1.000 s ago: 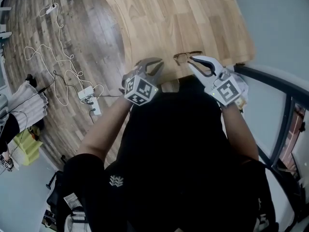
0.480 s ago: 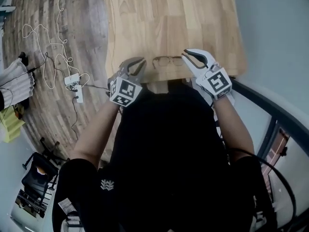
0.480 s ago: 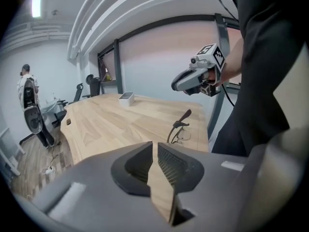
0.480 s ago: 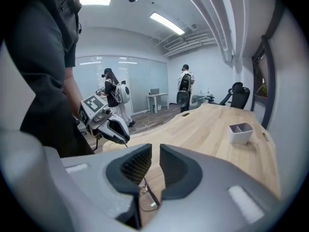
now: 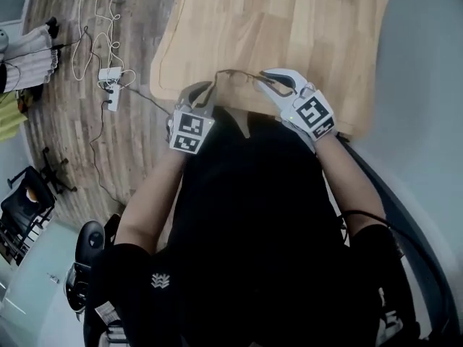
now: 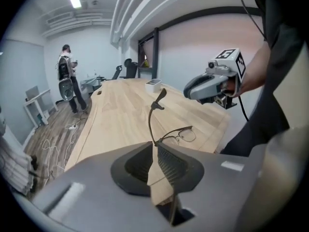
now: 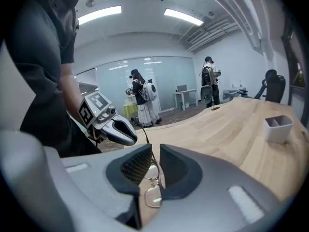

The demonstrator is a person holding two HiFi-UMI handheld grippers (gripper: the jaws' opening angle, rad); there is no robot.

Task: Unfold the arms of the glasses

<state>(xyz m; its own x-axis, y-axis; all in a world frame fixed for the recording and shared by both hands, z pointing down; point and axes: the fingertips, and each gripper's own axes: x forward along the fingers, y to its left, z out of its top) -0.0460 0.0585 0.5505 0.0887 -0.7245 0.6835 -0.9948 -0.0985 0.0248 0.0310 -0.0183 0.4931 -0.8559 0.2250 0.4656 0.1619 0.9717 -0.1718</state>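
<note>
Thin dark-framed glasses [image 5: 235, 74] hang at the wooden table's [image 5: 289, 27] near edge, between my two grippers. My left gripper [image 5: 208, 87] is shut on the end of the frame by the hinge. In the left gripper view one arm [image 6: 152, 117] stands up out of the jaws and the lenses [image 6: 182, 133] lie to the right. My right gripper [image 5: 266, 78] sits at the glasses' other end, a little above them [image 6: 187, 92]. Its jaws stand narrowly apart, and the lenses [image 7: 153, 197] show through the gap, not pressed by the pads.
A small white box [image 7: 278, 127] stands far up the table. Cables and a power strip [image 5: 110, 78] lie on the wood floor to the left. People stand in the background [image 6: 66, 76]. My own body fills the space just below the table edge.
Both grippers and the glasses have drifted left and up in the head view and come closer together. The left gripper has rolled, turning its marker cube.
</note>
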